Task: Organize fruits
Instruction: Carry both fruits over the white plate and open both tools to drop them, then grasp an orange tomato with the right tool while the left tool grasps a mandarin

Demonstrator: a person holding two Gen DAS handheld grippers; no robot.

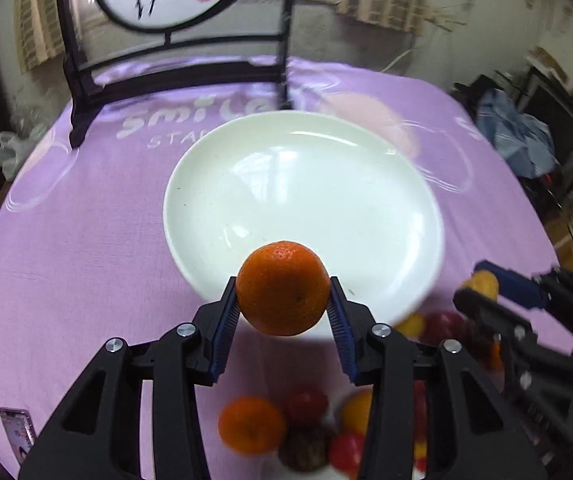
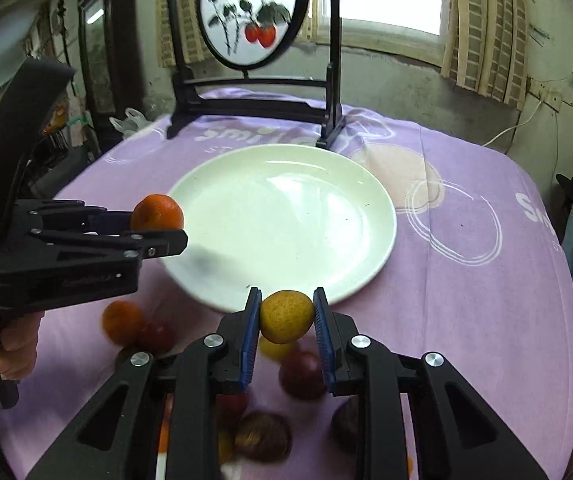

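Worktop under a purple cloth [image 1: 86,264] bearing a white plate [image 2: 286,216], the landmark. Behind the plate stands a dark framed screen [image 2: 254,12] painted with red fruit. Left gripper [image 1: 284,304], at the plate's near rim, jaws clamped on an orange mandarin [image 1: 283,288]. Right gripper [image 2: 286,316], also at the near rim, jaws clamped on a small yellow fruit [image 2: 286,316]. Loose fruits [image 2: 302,374], red, orange and brown, lie blurred on the cloth in front of the plate.
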